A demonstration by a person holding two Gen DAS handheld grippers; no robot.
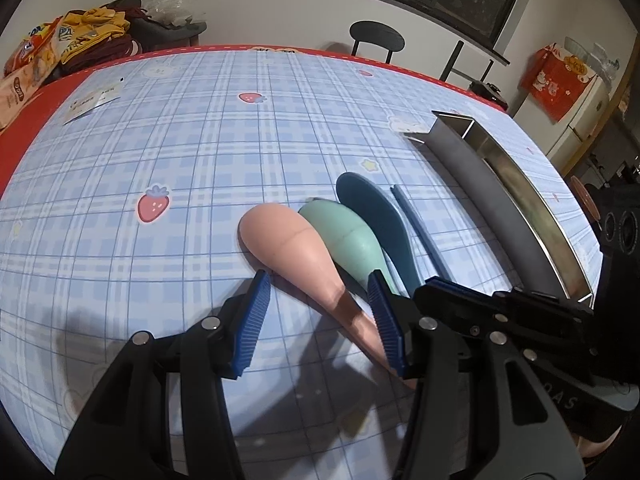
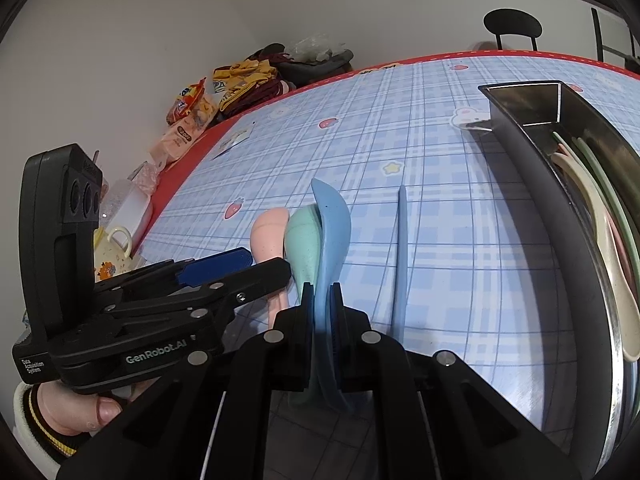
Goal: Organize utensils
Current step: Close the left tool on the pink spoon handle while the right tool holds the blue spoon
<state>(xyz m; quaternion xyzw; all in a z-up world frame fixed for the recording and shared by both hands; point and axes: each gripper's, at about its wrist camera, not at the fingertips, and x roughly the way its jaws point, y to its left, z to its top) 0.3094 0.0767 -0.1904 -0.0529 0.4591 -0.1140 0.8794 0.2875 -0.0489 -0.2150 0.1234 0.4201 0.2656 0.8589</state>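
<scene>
blue spoon clamped upright in right gripper jaws.

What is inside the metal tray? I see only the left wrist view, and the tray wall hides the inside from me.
Observer: The tray already holds several spoons: cream, green and pink.
Operator: Thank you. Is the right gripper holding something? I see only its black body.
Observer: Yes. The right gripper is shut on the handle of the blue spoon, which stands tilted on its edge.
</scene>
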